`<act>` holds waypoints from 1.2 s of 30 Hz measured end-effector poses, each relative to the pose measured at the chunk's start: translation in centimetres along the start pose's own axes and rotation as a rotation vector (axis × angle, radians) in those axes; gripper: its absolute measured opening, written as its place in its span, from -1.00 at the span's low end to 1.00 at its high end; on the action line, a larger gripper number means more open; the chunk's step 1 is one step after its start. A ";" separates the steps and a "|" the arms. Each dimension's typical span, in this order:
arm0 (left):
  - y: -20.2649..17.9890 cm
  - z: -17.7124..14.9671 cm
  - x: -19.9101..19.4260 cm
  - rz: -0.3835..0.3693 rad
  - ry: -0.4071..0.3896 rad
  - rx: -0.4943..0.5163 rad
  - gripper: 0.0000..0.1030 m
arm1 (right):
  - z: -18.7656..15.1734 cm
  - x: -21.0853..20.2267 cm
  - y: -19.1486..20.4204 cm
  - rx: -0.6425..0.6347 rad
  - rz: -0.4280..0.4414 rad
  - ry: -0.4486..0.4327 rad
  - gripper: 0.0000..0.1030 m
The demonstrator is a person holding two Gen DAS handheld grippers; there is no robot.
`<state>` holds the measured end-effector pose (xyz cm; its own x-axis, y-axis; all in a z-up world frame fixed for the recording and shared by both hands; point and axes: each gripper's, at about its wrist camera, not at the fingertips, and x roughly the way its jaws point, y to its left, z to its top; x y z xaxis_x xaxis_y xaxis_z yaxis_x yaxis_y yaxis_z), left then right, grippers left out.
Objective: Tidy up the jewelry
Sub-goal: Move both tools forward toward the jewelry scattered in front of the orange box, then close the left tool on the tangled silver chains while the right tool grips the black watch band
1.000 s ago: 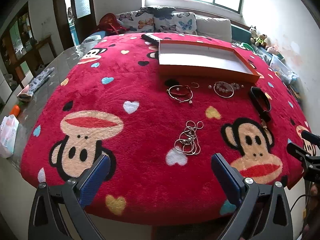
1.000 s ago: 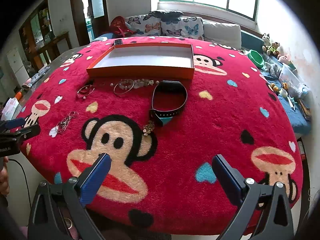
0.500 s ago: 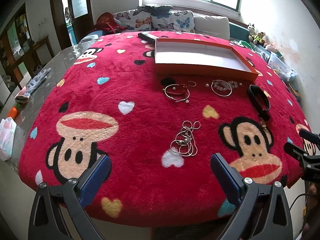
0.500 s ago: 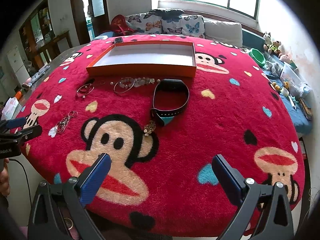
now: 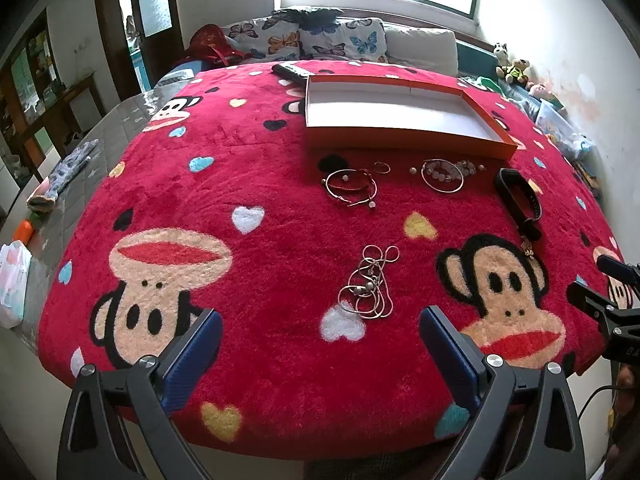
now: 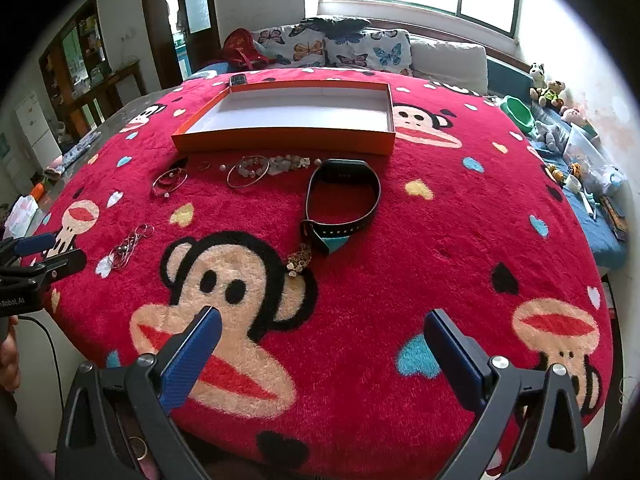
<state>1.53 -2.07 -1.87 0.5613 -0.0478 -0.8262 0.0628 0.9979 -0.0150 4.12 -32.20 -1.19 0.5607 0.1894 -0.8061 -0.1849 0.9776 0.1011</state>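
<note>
A red plush blanket printed with cartoon monkey faces and hearts point(image 5: 256, 184) covers the bed, with jewelry scattered before a shallow orange cardboard tray with a white interior point(image 5: 400, 114), which sits empty toward the far side. From left: a tangled silver chain necklace point(image 5: 370, 284) lies just ahead of the left gripper point(image 5: 320, 344), jaws spread wide and holding nothing. Farther back rest thin gold bangles with a red cord point(image 5: 351, 188), a small gold ring point(image 5: 383, 167), and a pale beaded bracelet with a gold hoop point(image 5: 444, 174). To the right, a black band-style watch strap point(image 6: 342, 204) lies beside a small gold beaded charm point(image 6: 298, 262). The right gripper point(image 6: 322, 354) hovers low over the blanket's near edge, jaws likewise spread and empty.
</note>
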 end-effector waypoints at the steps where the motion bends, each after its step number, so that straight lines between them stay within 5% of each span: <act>1: 0.0 0.1 0.0 0.000 0.000 0.002 1.00 | 0.0 0.1 0.0 0.000 0.001 0.000 1.00; 36: -0.6 2.1 2.0 -0.059 0.029 0.033 1.00 | 5.9 4.2 -2.0 -0.005 0.011 0.002 1.00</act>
<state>4.35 -2.87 -2.38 0.5314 -0.1044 -0.8406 0.1223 0.9914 -0.0458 11.66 -32.77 -1.34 0.5573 0.1997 -0.8060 -0.1953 0.9749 0.1065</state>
